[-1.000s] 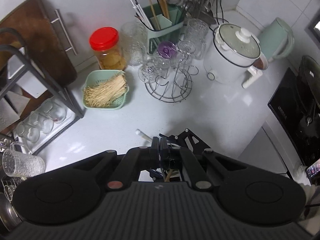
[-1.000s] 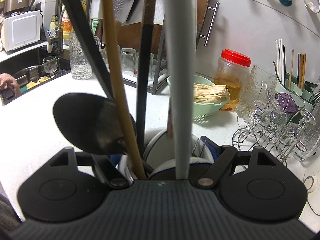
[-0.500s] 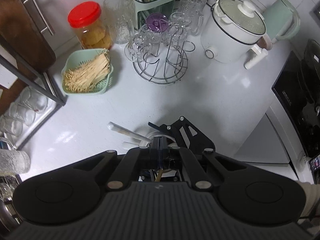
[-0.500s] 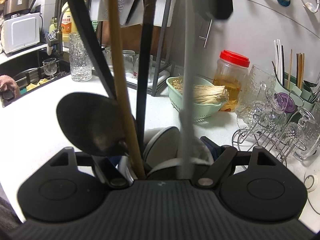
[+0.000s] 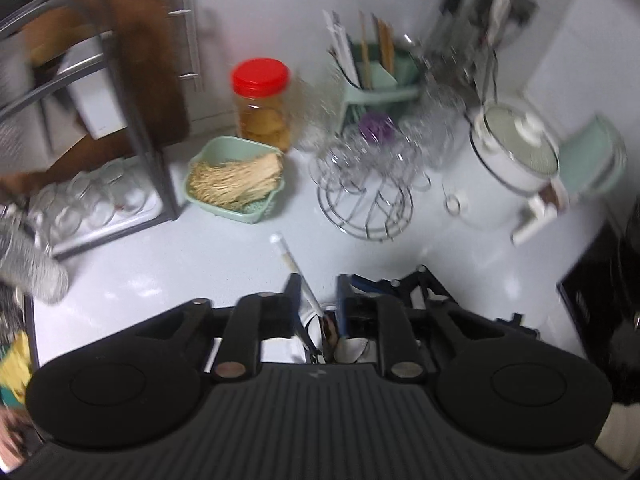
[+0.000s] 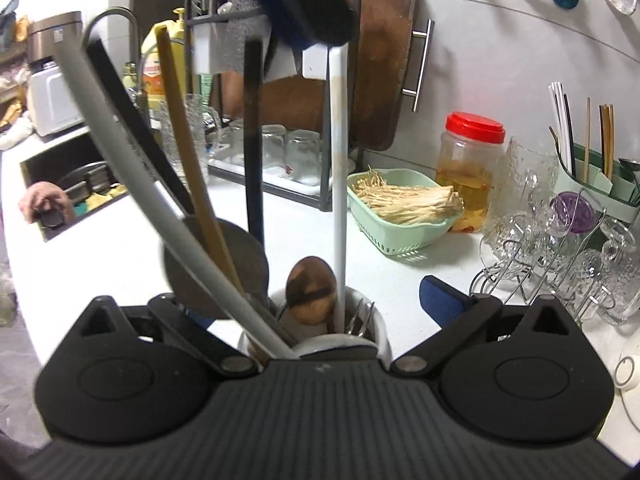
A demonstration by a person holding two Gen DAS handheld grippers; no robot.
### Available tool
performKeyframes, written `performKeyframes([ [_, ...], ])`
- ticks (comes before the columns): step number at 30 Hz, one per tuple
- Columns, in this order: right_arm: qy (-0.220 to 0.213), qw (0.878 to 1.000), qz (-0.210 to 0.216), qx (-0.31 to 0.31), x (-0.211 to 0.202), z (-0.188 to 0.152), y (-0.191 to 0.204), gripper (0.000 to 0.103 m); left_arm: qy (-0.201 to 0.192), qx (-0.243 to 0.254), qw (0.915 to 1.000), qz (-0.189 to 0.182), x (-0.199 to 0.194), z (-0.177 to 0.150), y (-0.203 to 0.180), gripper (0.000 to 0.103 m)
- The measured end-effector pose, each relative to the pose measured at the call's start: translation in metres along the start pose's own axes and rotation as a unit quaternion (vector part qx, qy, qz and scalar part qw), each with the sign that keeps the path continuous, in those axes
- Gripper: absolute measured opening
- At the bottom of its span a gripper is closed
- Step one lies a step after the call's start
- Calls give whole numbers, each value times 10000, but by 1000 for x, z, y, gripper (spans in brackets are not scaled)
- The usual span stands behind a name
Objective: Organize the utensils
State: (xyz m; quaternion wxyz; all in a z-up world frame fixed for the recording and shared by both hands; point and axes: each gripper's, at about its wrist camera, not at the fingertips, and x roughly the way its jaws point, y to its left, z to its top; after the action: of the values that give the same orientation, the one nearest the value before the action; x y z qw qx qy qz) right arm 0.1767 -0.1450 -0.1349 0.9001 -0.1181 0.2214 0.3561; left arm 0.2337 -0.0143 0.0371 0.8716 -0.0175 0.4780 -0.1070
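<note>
A white utensil holder [image 6: 372,340] stands on the white counter, packed with several utensils. Among them are a grey handle [image 6: 140,184], a wooden handle [image 6: 180,120], a black handle [image 6: 252,140] and a wooden spoon [image 6: 310,292]. A white-handled utensil [image 6: 338,180] stands upright in it. My right gripper [image 6: 312,304] straddles the holder, its jaws opening wide, and its blue pad [image 6: 440,300] is clear of the rim. My left gripper [image 5: 319,300] hangs above, jaws opening. The white handle [image 5: 288,252] is loose between its fingers.
A green basket of enoki mushrooms [image 6: 400,216], a red-lidded jar [image 6: 472,168] and a wire rack of glasses [image 6: 560,256] sit to the right. A rice cooker [image 5: 516,160] stands further right. A dish rack [image 6: 280,160] and a sink with a person's hand [image 6: 40,200] lie left.
My left gripper went from shut to part open around the white handle, which now stands in the holder. My right gripper's jaws spread away from the holder. The left view swung and blurred.
</note>
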Motion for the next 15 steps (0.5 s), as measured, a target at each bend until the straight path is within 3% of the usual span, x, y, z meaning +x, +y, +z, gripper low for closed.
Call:
performKeyframes([
  [4, -8, 9998, 202, -61, -19, 12, -2, 103, -448, -422, 9979, 200, -24, -19, 9, 39],
  [8, 44, 9995, 245, 208, -39, 22, 1, 103, -957, -575, 9929, 412, -54, -36, 15, 62],
  [15, -156, 9975, -58, 686, -90, 41, 18, 103, -1529, -843, 9835, 478, -100, -67, 30, 77],
])
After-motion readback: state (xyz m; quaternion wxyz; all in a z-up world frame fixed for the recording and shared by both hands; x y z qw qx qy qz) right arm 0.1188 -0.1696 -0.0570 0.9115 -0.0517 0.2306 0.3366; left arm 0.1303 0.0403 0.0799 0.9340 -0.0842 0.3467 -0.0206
